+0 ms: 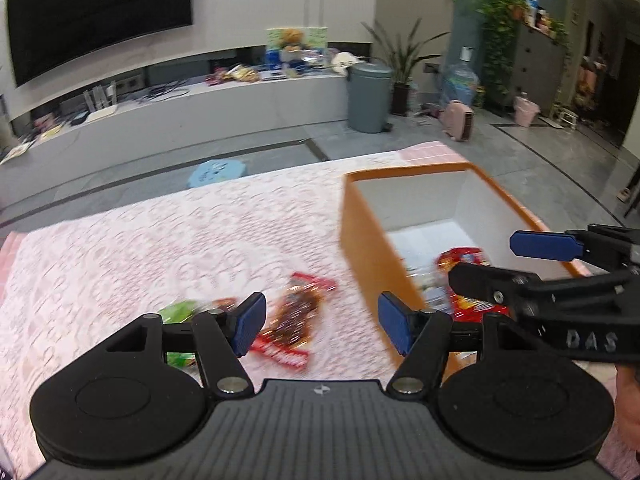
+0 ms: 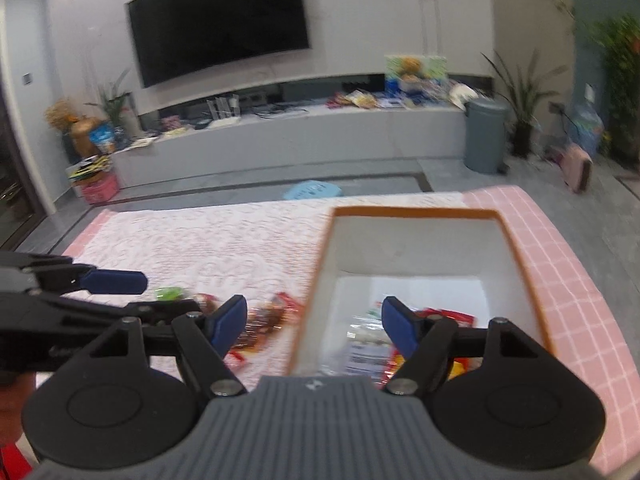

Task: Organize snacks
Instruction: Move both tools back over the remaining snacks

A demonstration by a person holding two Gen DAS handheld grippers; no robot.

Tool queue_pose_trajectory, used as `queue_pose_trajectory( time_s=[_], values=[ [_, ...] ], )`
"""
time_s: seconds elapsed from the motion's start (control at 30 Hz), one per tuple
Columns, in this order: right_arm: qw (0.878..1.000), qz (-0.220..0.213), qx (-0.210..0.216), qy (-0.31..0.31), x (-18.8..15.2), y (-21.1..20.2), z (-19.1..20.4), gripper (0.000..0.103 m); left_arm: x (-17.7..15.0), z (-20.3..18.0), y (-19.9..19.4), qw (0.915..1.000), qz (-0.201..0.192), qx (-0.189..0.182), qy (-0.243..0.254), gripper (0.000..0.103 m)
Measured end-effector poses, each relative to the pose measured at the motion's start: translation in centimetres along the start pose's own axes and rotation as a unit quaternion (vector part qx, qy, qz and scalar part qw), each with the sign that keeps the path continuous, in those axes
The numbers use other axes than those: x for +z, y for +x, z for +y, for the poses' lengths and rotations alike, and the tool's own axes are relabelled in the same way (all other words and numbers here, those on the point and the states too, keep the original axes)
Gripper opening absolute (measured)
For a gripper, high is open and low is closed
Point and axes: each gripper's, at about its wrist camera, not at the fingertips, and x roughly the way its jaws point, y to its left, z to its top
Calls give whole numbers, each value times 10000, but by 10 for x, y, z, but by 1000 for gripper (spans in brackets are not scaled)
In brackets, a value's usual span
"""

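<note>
Orange box (image 2: 520, 248) floor shows in right view; left shows green packet (image 1: 178, 310).

orange box (image 2: 524, 264), white inside | tablecloth (image 1: 160, 240) pink with white lace pattern, pink grid edge | snack packet (image 1: 296, 316) red and brown | green packet (image 1: 180, 312) | blue gripper pads (image 1: 250, 322)

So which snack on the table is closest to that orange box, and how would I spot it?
Start at the orange box on the pink lace tablecloth. Just left of its near corner lies a packet with clear wrapping showing dark brown pieces and red ends. The green packet lies farther left, so the brown-and-red one is yours.
</note>
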Motion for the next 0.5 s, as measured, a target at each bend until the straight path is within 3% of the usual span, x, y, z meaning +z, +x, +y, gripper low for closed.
queue_pose_trajectory(
  time_s=[0.23, 0.33, 0.5],
  values=[
    [9990, -74, 298, -333, -13, 16, 43, 73, -20, 38, 3, 9993, 120, 354, -90, 71],
    [9988, -71, 198, -433, -15, 28, 58, 73, -29, 58, 7, 9988, 129, 413, -230, 71],
    [9980, 123, 441, -433, -18, 55, 74, 73, -40, 85, 16, 9980, 181, 395, -464, 71]
  ],
)
